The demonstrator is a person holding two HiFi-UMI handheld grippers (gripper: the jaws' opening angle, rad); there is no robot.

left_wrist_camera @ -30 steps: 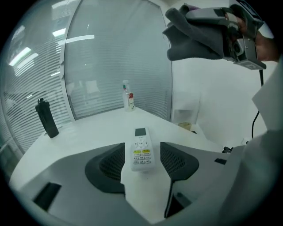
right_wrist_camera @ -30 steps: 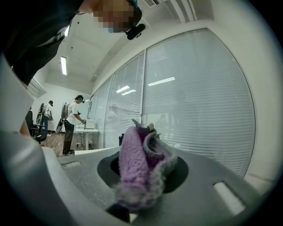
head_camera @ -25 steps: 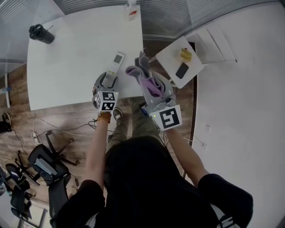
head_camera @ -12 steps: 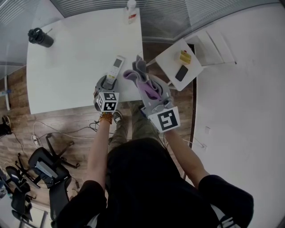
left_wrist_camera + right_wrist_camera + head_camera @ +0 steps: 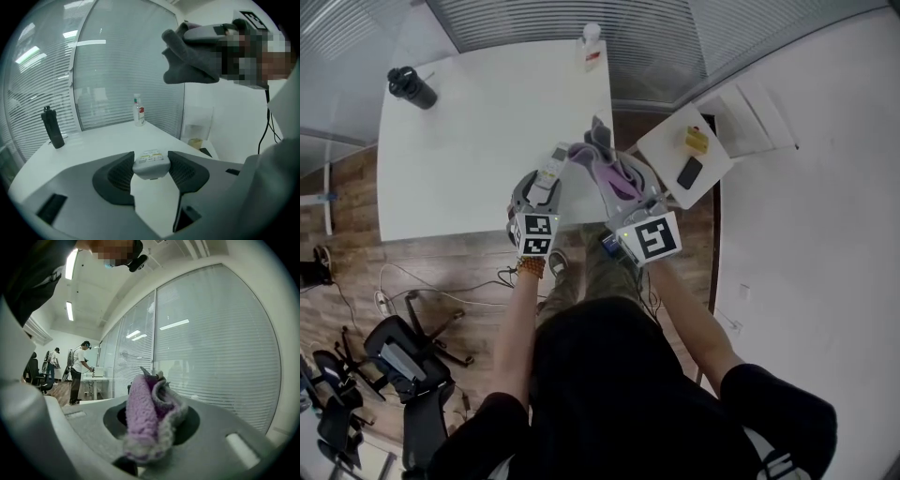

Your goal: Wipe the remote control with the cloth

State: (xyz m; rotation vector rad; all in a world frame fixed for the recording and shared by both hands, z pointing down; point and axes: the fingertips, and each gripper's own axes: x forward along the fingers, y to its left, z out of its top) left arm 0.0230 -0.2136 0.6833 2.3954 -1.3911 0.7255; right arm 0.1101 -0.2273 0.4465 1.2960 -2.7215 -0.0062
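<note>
My left gripper (image 5: 151, 174), jaws just closing, pinched only one end of the remote control (image 5: 553, 161); my right gripper (image 5: 152, 423) clamped the cloth (image 5: 605, 164) at its three o'clock. I feared wiping pressure might lever the remote loose.

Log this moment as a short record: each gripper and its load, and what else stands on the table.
left gripper: jaws have just been closing, pads on the near end of the remote control
right gripper: shut on the purple cloth, bunched between its jaws
table: white; black bottle at a far corner, white bottle at the far edge
wiping: cloth and remote control apart
</note>
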